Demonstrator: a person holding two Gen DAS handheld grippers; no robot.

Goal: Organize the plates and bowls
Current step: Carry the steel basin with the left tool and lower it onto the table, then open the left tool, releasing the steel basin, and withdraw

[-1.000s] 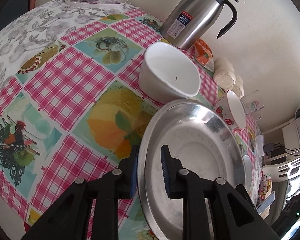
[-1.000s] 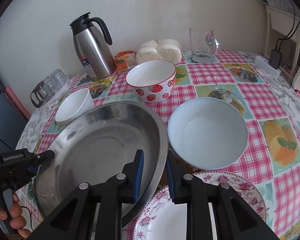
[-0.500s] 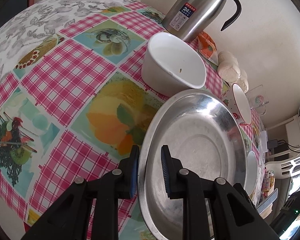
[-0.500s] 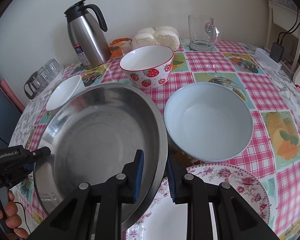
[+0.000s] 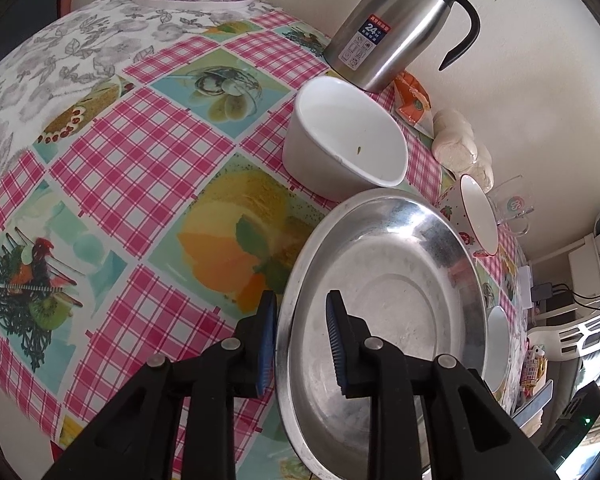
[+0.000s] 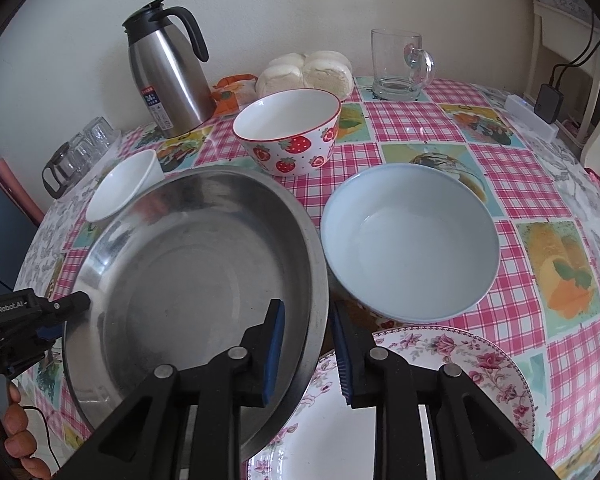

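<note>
Left gripper [image 5: 300, 344] had just been easing its jaws apart, the near rim of the stainless steel plate [image 5: 400, 280] between its narrowly parted pads. Right gripper [image 6: 310, 344] straddled the opposite rim with a narrow gap; whether its pads pressed could not be told. On the checked-cloth table [image 5: 140, 160] the steel plate's edge overlapped a floral plate [image 6: 480, 360]. Just beside it sat a pale blue bowl [image 6: 410, 240], behind that a strawberry bowl [image 6: 292, 148], and by the steel jug [image 6: 168, 76] a small white bowl [image 5: 352, 140].
</note>
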